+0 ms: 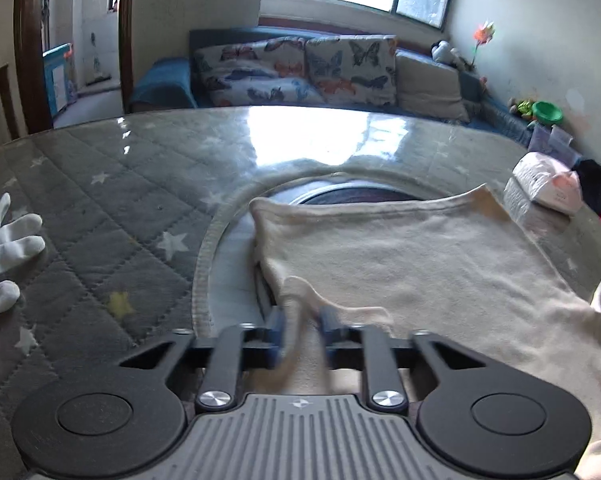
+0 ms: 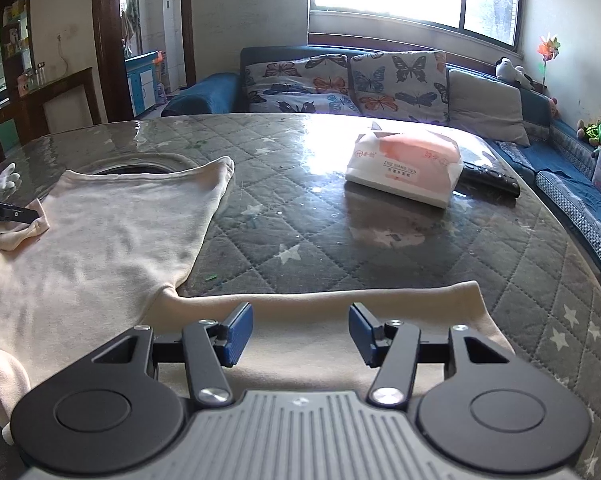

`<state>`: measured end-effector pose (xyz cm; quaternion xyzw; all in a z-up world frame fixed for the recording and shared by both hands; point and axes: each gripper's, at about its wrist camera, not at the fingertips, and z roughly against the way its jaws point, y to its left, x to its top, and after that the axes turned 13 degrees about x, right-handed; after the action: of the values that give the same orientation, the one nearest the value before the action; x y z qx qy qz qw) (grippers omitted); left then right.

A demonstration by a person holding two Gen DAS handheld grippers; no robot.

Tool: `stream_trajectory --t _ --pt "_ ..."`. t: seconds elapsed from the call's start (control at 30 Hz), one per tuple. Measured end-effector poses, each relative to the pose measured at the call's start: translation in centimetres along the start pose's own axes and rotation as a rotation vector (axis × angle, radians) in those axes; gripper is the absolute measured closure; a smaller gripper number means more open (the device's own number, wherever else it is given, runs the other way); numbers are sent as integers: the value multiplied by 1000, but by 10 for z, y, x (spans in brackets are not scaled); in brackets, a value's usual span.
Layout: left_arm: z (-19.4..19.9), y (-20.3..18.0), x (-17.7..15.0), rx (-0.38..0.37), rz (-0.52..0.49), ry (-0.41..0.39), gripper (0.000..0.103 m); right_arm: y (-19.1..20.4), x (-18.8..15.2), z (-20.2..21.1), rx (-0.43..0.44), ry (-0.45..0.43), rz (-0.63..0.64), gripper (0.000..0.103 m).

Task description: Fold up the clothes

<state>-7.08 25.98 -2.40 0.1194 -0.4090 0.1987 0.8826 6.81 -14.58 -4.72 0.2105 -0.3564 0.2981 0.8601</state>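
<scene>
A cream long-sleeved garment (image 1: 420,252) lies spread on the quilted table. In the left wrist view my left gripper (image 1: 304,326) is shut on a fold of the garment's sleeve edge, the cloth bunched between its blue pads (image 1: 278,326). In the right wrist view the same garment (image 2: 112,232) stretches across the left, with one sleeve (image 2: 340,304) laid sideways under my right gripper (image 2: 300,332), which stands open just above that sleeve. The tip of the left gripper (image 2: 10,212) shows at the far left, pinching cloth.
A pack of tissues (image 2: 404,168) and a dark remote (image 2: 490,182) sit at the back right of the grey star-patterned table cover (image 2: 380,252). White gloves (image 1: 4,248) lie at the left edge. A round hole (image 1: 356,196) opens in the cover behind the garment. A sofa stands beyond.
</scene>
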Motion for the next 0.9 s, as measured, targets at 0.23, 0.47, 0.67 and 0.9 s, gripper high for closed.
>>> stream_trajectory --t 0.23,0.47,0.67,0.9 --pt "14 20 -6 77 81 -41 100 16 2 6 30 -15 39 49" --pt "80 84 -42 304 256 -130 100 41 3 10 85 -16 101 49" --pt "97 115 -70 337 300 -122 100 94 1 3 229 34 240 49" --pt "116 119 -56 266 321 -309 100 190 -1 -11 533 113 446 49"
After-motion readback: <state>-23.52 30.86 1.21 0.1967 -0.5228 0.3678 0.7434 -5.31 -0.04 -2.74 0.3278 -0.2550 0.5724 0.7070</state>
